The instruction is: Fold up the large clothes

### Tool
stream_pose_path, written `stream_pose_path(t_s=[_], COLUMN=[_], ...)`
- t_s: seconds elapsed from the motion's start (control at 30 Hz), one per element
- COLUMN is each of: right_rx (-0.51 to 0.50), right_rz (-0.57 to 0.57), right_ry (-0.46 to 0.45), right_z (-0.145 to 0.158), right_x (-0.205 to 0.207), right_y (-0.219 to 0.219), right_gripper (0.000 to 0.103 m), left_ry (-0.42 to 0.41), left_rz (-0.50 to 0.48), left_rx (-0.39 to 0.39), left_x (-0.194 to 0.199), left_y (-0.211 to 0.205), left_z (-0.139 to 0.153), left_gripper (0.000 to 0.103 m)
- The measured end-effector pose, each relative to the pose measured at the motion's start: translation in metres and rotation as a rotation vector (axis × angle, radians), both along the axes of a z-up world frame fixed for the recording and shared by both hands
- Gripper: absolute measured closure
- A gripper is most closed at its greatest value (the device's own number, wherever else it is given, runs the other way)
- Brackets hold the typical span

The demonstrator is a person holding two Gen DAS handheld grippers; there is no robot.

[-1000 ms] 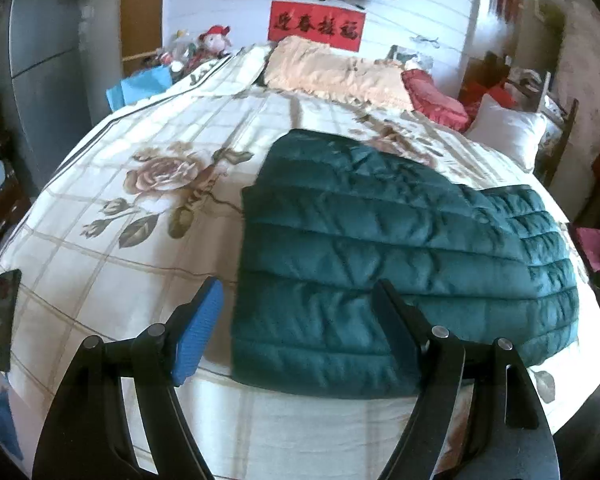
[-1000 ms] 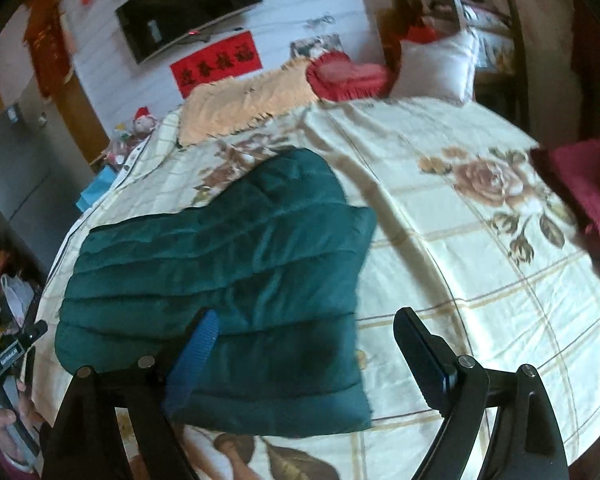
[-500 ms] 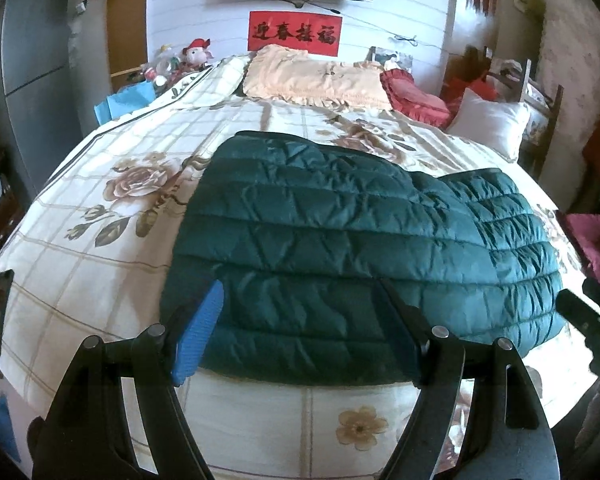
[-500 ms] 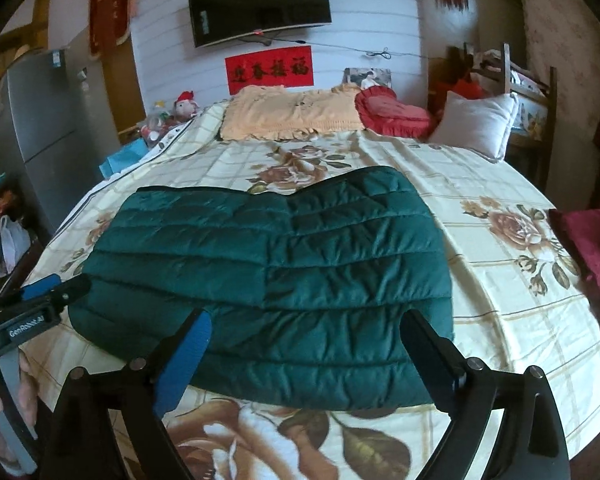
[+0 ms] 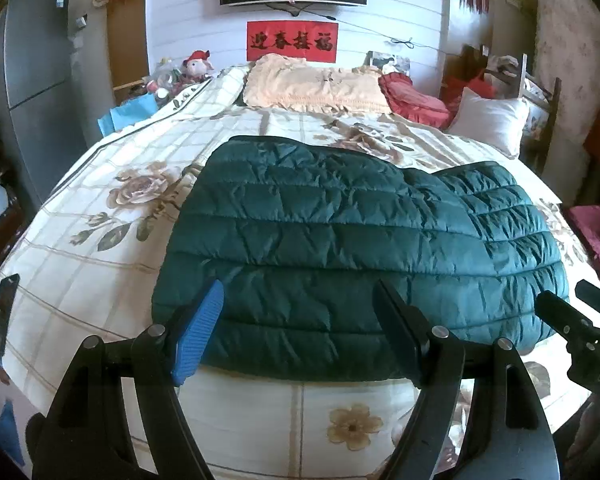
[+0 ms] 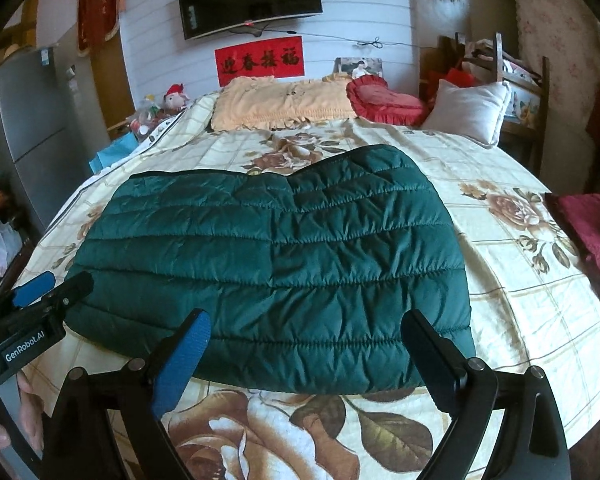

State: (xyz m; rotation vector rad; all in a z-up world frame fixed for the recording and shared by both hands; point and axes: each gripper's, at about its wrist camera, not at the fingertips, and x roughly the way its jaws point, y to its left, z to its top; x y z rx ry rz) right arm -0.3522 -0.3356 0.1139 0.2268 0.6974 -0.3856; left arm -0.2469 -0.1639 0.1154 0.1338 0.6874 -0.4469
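Observation:
A dark green quilted jacket [image 5: 340,236] lies folded flat on the floral bedspread [image 5: 100,248]; it also shows in the right wrist view [image 6: 284,260]. My left gripper [image 5: 296,320] is open and empty, raised over the jacket's near left edge. My right gripper [image 6: 304,352] is open and empty, raised over the jacket's near right edge. The right gripper's fingertips [image 5: 560,316] show at the right edge of the left wrist view. The left gripper [image 6: 44,292] shows at the left edge of the right wrist view.
A peach pillow [image 5: 316,84], a red cushion [image 5: 416,96] and a white pillow [image 5: 488,120] lie at the head of the bed. A dark red cloth [image 6: 588,232] lies at the bed's right edge. A phone [image 5: 2,312] lies at the left edge.
Both grippers have pulled back and swung toward the middle of the bed's foot. Both views now face the headboard squarely. The jacket lies as before.

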Motion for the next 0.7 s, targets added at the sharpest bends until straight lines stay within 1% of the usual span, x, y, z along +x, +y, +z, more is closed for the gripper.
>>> stream_pose_path(t_s=[0.17,0.4,0.7], right_rx=[0.009,0.022,0.023], right_rz=[0.003,0.002,0.010], right_ry=[0.003,0.007,0.013], right_z=[-0.0009,-0.0023,-0.0039], right_x=[0.0019,0.0044,0.0075], right_y=[0.0005,-0.0006,0.0001], right_gripper=[0.008,0.008,0.008], left_ry=[0.007,0.022,-0.010], left_rz=[0.007,0.012,0.006], left_rx=[0.006,-0.006,0.000], left_x=[0.0026,0.0063,0.0016], left_y=[0.0024,0.0057,0.0067], left_z=[-0.0035,-0.0060,-0.0053], left_gripper=[0.025,0.025,0.025])
